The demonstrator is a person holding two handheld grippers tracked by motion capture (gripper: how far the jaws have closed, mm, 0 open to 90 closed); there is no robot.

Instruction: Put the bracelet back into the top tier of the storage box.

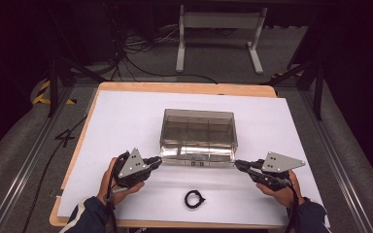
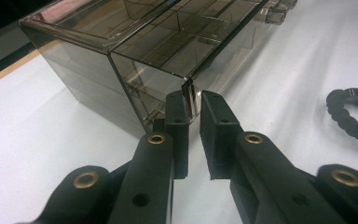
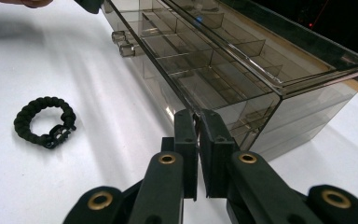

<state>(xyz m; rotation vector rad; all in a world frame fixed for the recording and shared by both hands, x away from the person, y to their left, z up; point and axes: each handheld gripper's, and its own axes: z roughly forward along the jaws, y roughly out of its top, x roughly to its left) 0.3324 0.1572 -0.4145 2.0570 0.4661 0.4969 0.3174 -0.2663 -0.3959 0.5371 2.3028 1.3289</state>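
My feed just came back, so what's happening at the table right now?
A person holds a hand-held gripper in each hand at the two front corners of a smoky clear compartment box. The left hand-held gripper is nearly shut around the thin edge at the box's front left corner, and the right hand-held gripper is nearly shut at the front right corner. A black braided bracelet lies untouched on the white sheet in front of the box.

A black "4" (image 1: 65,137) is marked on the grey floor (image 1: 19,145).
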